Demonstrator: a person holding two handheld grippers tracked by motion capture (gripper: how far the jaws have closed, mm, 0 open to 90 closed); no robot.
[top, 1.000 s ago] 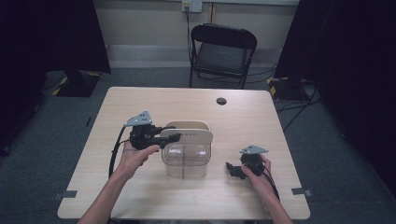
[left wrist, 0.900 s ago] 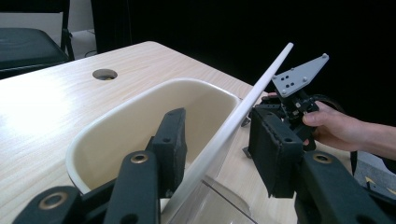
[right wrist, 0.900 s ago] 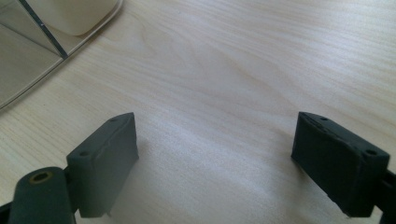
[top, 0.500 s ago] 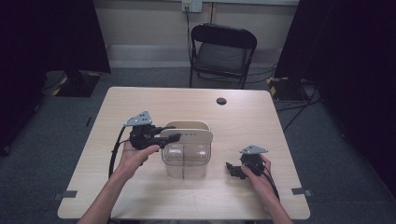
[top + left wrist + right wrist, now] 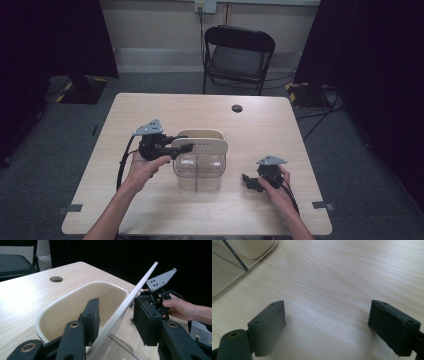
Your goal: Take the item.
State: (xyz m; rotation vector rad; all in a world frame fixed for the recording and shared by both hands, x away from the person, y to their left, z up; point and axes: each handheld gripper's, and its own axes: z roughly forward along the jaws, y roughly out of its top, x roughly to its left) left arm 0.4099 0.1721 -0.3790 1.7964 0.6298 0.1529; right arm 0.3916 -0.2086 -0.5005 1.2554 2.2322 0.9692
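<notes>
While the left claw (image 5: 116, 322) clamps the cream lid (image 5: 125, 307) above the clear box (image 5: 199, 170), the right claw (image 5: 327, 327) gapes over bare table (image 5: 150, 107).

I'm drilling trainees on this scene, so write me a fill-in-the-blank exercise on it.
1. The left gripper grips the tilted cream ____ of the clear container.
2. The right gripper has its jaws ____ above the bare table.
3. Beyond the table's far edge stands a black folding ____.

Missing words: lid; open; chair.
</notes>
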